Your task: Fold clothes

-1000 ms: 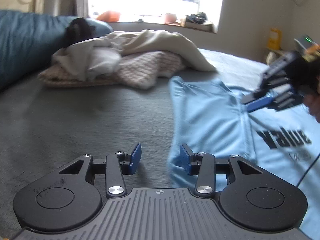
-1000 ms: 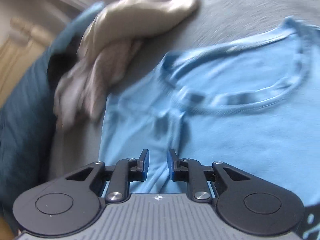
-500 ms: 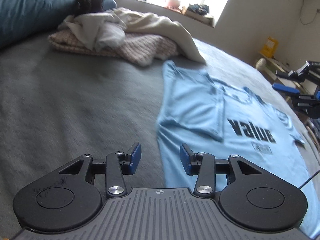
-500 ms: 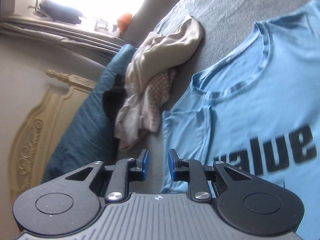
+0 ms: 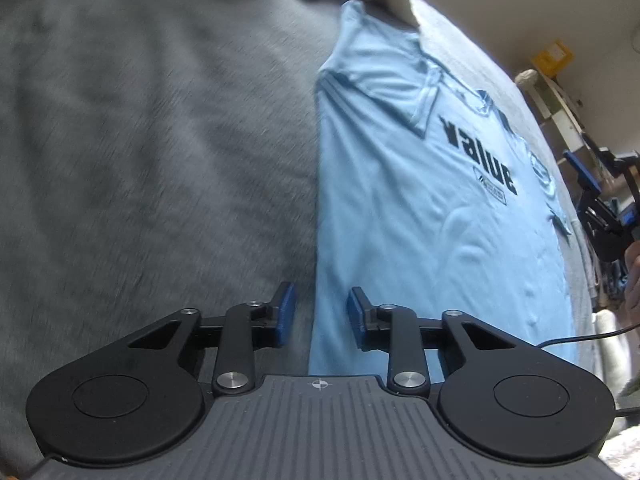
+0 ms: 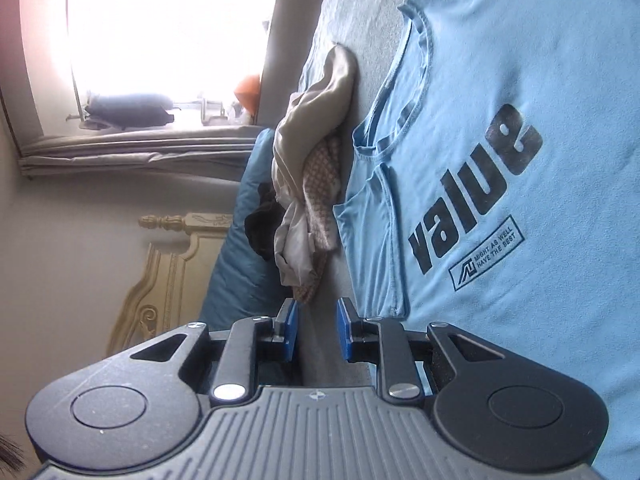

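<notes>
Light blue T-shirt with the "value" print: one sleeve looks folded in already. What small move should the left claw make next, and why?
Probably ease the left claw down and close it on the near side edge of the light blue cotton T-shirt. Its jaws stand open and empty, straddling that edge, and the shirt lies flat on the grey bed cover with its sleeve already turned in, so that side looks ready to fold over.

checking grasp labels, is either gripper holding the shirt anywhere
Nothing is held: the left gripper and right gripper are both open, empty, above the light blue cotton t-shirt.
</notes>
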{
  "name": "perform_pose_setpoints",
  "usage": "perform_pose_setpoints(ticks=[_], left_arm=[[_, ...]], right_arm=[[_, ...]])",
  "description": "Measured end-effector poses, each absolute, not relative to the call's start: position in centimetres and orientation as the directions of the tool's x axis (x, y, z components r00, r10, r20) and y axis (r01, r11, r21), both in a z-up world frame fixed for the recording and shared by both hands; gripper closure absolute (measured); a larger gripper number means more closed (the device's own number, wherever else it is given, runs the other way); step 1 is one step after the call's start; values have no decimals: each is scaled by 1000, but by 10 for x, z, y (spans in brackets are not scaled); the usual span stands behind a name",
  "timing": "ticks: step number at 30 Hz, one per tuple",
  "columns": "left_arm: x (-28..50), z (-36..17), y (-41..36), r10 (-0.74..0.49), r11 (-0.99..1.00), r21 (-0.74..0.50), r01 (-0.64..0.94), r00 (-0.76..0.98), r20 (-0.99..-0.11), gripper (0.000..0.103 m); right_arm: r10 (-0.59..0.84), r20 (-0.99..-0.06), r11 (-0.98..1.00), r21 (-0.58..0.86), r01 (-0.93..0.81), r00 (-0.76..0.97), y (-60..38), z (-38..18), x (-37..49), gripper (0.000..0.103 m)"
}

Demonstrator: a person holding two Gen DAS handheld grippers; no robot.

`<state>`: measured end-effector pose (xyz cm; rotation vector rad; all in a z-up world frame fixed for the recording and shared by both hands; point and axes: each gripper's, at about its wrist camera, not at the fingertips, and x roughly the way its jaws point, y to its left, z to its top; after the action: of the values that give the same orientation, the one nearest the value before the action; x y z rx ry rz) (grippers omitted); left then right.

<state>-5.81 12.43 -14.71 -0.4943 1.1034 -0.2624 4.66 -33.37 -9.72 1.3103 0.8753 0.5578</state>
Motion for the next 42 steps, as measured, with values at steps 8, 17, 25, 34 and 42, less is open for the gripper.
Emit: perform_pose_setpoints(ticks=[8,17,25,34,42], left_arm=[[-69,-135,135,-416,881,-470,-57,382,-826,73],[7,-77,96,-243,970,-192,151,514,-823,64],[75,-43,-69,-310,822,72,565,549,-776,59],[87,-63,-263,-502,483,275,832,520,-692,59],[89,-112,-388,-651,401,263,877,476,-591,59]], right_arm=[[759,-193,163,981,105,622,-350,-95,38,79],[625,-369,307,926,218,687,-405,-107,22,75],[342,-535,457,813,361,772,-507,-103,20,68],[134,-678,630,621,467,723,-594,-103,59,63],[169,-719,874,425,234,674,-607,-84,146,56]])
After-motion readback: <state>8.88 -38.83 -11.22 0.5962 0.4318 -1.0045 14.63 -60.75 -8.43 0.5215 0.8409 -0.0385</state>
